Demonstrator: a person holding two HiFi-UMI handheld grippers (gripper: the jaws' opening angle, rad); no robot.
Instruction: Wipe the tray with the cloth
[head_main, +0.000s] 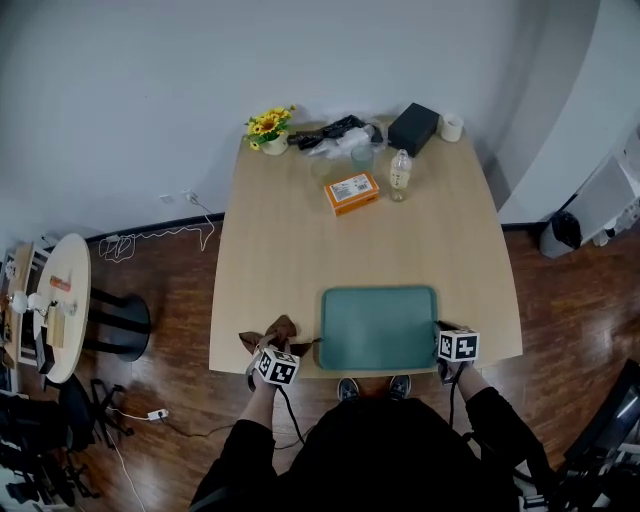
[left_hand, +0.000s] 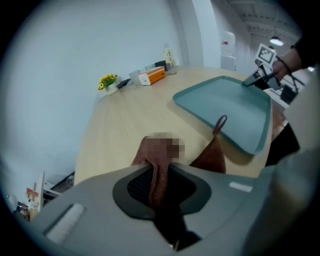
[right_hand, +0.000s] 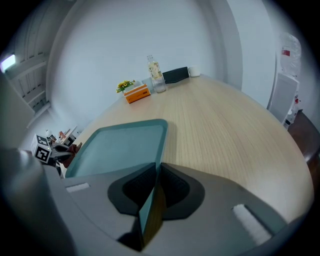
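At the table's (head_main: 300, 230) near edge, the left gripper (left_hand: 159, 186) pinches the brown cloth (head_main: 275, 332), just left of the teal tray (head_main: 378, 327). The right gripper (right_hand: 152, 192) is clamped on the tray's right rim.

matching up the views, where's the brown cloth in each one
Head view: brown cloth low, just left of the teal tray.
Left gripper view: cloth bottom centre, pinched in the jaws.
Right gripper view: cloth a small bit at far left.
Shared landmark: orange box beyond the tray.
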